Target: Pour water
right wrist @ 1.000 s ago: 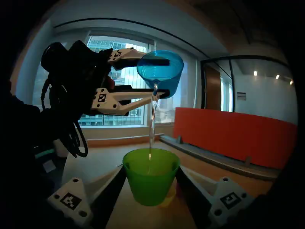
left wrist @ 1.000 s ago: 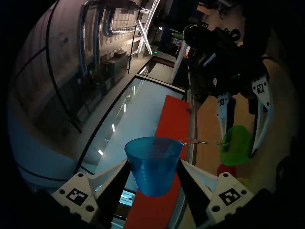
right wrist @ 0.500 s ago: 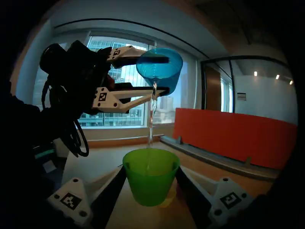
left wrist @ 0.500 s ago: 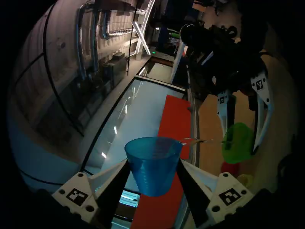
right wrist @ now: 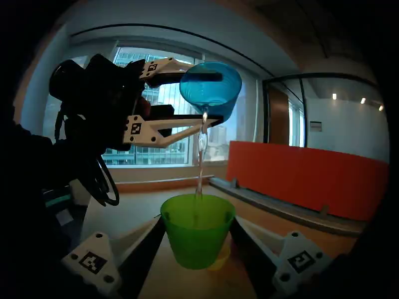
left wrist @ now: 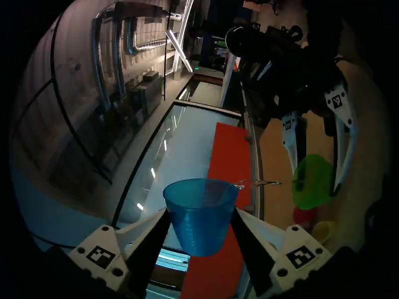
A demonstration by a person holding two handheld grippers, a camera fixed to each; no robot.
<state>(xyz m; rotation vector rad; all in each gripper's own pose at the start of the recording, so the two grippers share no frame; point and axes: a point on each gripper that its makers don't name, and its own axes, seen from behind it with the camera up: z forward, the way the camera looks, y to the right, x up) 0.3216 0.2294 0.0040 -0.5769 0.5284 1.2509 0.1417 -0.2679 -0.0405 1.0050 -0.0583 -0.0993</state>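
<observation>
Blue cup (left wrist: 201, 217): pinched on both sides by the fingers of the left gripper (left wrist: 199, 215). It is tipped over, with its lip pointing down, and is held high above the other cup.
Green cup (right wrist: 198, 236): upright and near in the right gripper view, with the right gripper (right wrist: 197, 222) pressing on its two sides. I cannot tell whether it rests on the wooden table (right wrist: 129, 209) or hangs just above it.
Water stream (right wrist: 201, 149): a thin, wavy thread falling from the blue lip into the green mouth, landing about the middle.
Step in hand: the pour seems to be under way.
Risk, aim: the fall is long and the thread is thin, so a small sway of either hand could put water on the rim or on the table.
Risk, tilt: tipping faster would throw the stream farther out, past the far rim.
Risk, grip: both cups look smooth and tapered – the tilted one could slide out between the fingers.
Risk, overflow: the level inside the green cup is hard to read, so it could be overfilled unnoticed.
</observation>
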